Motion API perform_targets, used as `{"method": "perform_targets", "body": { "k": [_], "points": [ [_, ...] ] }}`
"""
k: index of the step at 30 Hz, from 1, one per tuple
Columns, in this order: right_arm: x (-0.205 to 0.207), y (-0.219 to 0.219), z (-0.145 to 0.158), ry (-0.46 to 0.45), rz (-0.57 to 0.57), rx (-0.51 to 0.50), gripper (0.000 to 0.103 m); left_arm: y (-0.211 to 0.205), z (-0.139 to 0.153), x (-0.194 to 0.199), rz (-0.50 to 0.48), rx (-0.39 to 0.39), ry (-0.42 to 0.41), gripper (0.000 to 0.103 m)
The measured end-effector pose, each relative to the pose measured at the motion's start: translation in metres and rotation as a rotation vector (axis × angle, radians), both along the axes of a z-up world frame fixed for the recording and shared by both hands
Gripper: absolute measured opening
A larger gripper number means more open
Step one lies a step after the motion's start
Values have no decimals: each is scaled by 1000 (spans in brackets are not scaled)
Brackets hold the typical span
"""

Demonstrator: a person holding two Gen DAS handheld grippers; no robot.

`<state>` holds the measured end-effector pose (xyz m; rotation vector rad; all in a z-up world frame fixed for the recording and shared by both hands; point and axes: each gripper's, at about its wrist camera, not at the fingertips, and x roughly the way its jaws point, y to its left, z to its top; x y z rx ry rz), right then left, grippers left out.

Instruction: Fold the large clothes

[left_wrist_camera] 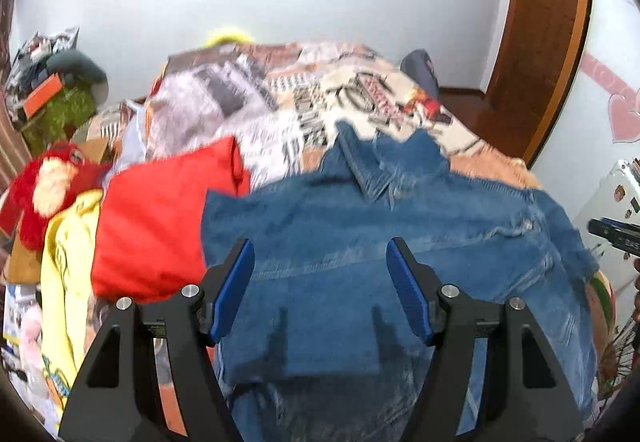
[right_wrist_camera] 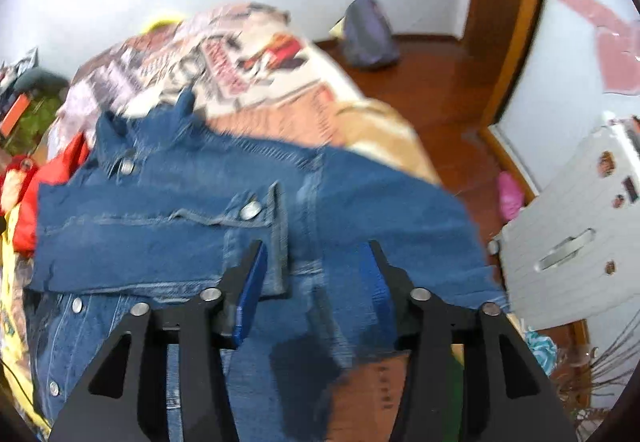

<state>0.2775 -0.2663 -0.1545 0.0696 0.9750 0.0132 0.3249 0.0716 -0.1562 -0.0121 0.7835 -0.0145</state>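
My left claw [left_wrist_camera: 320,290] hangs spread and holding nothing above the denim jacket [left_wrist_camera: 400,242]; my right claw [right_wrist_camera: 314,282] is likewise spread and bare over its right side. The jacket lies on the bed [right_wrist_camera: 280,73], on the patterned cover, collar away from me, with one panel or sleeve apparently folded across the chest. Beside it on the left sits a red garment [left_wrist_camera: 160,217]. I judge the denim heavy and stiff enough to hold a crease, not slippery; I would pinch it at the hem corners or shoulder seams, clear of the metal buttons [right_wrist_camera: 250,209]
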Motion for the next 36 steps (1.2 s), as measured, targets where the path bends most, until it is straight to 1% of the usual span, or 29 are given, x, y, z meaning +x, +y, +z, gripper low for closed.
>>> {"method": "perform_targets", "body": {
  "k": [3, 6, 8, 11, 15, 18, 20, 22, 24, 29, 30, 31, 33, 34, 36],
  "points": [
    [-8, -23, 12, -42, -61, 17, 55, -13, 6, 10, -20, 10, -27, 68],
    [-12, -41, 10, -36, -116, 31, 55, -29, 2, 21, -45, 9, -18, 68],
    [-15, -57, 1, -11, -163, 41, 55, -36, -3, 26, -56, 1, 0, 68],
    [-20, -78, -19, 48, -228, 91, 55, -49, -19, 34, -74, -20, 55, 68],
    [-27, -105, -58, 150, -321, 211, 55, -61, -39, 39, -88, -29, 119, 68],
    [-31, -119, -78, 190, -372, 291, 56, -67, -52, 40, -99, -37, 165, 68],
    [-32, -125, -81, 180, -393, 337, 56, -70, -58, 39, -110, -33, 184, 68],
    [-26, -129, -83, 181, -410, 359, 56, -72, -63, 38, -114, -14, 195, 68],
    [-19, -134, -88, 184, -428, 387, 58, -74, -64, 37, -113, 7, 193, 68],
    [-3, -145, -102, 182, -487, 425, 58, -74, -62, 34, -112, 23, 179, 68],
    [0, -145, -103, 176, -501, 419, 56, -74, -60, 34, -112, 25, 177, 68],
    [1, -145, -102, 172, -507, 411, 56, -73, -59, 34, -110, 26, 173, 68],
    [4, -141, -98, 166, -514, 367, 48, -72, -55, 33, -109, 27, 163, 68],
    [5, -140, -96, 162, -514, 347, 46, -71, -53, 32, -108, 28, 158, 68],
    [4, -136, -90, 147, -506, 308, 33, -70, -49, 30, -107, 31, 145, 68]
  ]
}}
